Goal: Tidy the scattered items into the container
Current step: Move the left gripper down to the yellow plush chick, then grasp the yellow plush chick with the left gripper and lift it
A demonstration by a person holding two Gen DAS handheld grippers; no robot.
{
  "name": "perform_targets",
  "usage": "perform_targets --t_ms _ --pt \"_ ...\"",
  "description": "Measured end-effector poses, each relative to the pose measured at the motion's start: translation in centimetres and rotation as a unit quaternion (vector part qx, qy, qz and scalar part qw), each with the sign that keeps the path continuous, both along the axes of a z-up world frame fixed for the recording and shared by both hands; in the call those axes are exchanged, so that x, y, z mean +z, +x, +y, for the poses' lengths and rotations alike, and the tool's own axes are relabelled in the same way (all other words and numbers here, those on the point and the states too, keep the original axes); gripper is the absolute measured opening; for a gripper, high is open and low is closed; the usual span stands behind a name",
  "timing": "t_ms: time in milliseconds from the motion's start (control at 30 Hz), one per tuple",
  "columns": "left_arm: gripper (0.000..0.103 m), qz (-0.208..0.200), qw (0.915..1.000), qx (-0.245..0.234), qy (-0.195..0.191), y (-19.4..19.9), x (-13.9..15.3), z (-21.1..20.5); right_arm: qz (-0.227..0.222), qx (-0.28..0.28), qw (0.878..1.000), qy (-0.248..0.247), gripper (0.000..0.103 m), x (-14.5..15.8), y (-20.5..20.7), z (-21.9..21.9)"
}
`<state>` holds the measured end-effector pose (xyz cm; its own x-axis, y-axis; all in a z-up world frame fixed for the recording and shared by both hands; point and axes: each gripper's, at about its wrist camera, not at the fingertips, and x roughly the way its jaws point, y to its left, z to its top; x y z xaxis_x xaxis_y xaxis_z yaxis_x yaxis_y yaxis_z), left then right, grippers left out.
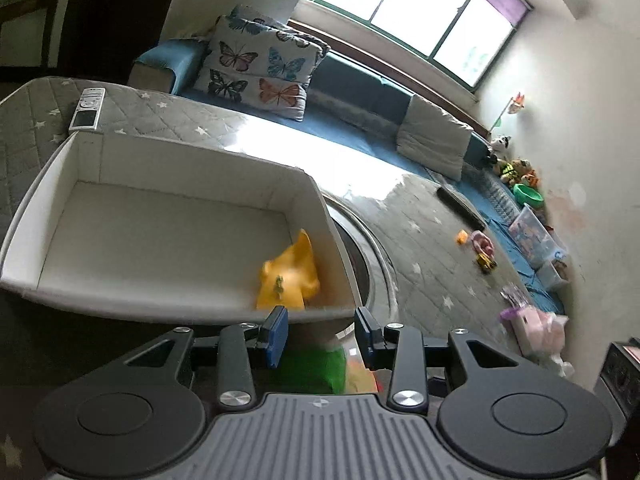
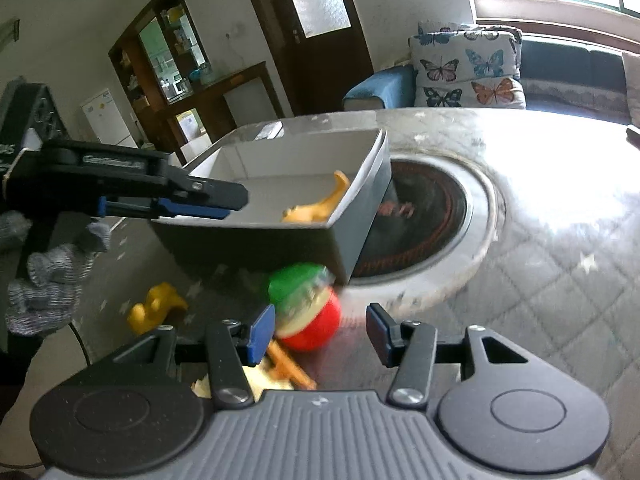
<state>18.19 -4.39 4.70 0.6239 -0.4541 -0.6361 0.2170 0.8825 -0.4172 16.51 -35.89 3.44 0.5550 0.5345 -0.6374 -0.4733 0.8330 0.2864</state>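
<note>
Both claws gape wide, holding nothing; right claw (image 2: 320,334) has the red-green ball (image 2: 306,306) between its fingers, lower centre; left claw (image 1: 320,334) sits below the box (image 1: 168,216).

Both wrist cams look fwd along tongs, close; both share white box (image 1: 168,216) (image 2: 304,160).

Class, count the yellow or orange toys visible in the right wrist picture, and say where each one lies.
3: one in the white box, a duck on the mat left of it, one beside the right tongs. Others may be hidden.
</note>
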Motion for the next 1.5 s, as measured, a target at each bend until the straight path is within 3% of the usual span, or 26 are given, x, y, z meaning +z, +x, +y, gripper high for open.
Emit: perform_targets --t_ms 67,567,667,733,1500 --pt "0.039 -0.001 1.0000 -0.004 0.002 -1.4 -0.1 0.3 0.000 0.004 1.000 -0.001 0.060 -0.2 -1.1 0.0" --pt "0.039 0.041 0.9985 -0.035 -0.009 -7.5 -4.1 0.4 0.004 0.043 0.999 -0.015 0.062 -2.1 -5.7 1.8" --pt "0.039 0.050 0.9980 -0.039 -0.007 -7.5 -4.6 0.0 -0.006 0.043 0.999 -0.026 0.064 -2.4 -6.0 2.2" --pt "0.039 0.051 0.9978 -0.041 -0.009 -7.5 -4.8 -0.1 -0.020 0.041 0.998 -0.037 0.072 -2.6 -6.3 2.5" --pt "0.040 0.072 0.9960 -0.040 -0.034 -6.7 -6.2 -0.2 -0.072 0.053 0.993 -0.076 0.072 -3.3 -6.8 5.7"
